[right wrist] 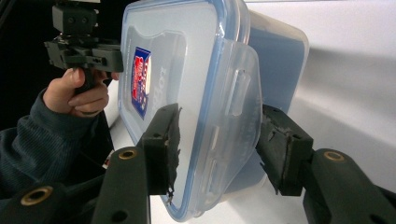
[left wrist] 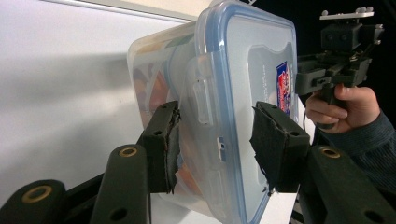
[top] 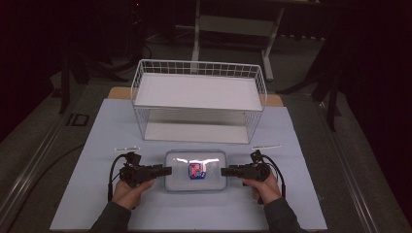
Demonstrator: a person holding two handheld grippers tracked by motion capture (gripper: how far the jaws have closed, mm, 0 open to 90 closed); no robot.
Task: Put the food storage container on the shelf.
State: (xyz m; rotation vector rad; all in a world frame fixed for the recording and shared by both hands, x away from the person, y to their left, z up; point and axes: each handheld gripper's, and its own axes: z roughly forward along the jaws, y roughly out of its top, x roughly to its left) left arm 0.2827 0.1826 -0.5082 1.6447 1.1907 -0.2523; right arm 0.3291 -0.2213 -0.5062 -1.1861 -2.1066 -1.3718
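A clear plastic food box (top: 195, 171) with a blue-rimmed lid and a red-and-blue sticker (top: 195, 170) lies flat near the table's front middle. My left gripper (top: 167, 170) points at its left side and my right gripper (top: 224, 171) at its right side. In the left gripper view the open jaws of the left gripper (left wrist: 217, 144) straddle the box's (left wrist: 233, 93) edge and side latch (left wrist: 201, 98). In the right gripper view the right gripper (right wrist: 219, 144) stands open around the opposite edge of the box (right wrist: 187, 84), where the latch flap (right wrist: 236, 100) sticks out.
A white wire rack (top: 199, 99) with two shelves stands right behind the box. The white table sheet (top: 111, 131) spreads to both sides. Two thin pale strips (top: 126, 148) (top: 266, 146) lie beside the rack's feet. Beyond the table is a dark floor.
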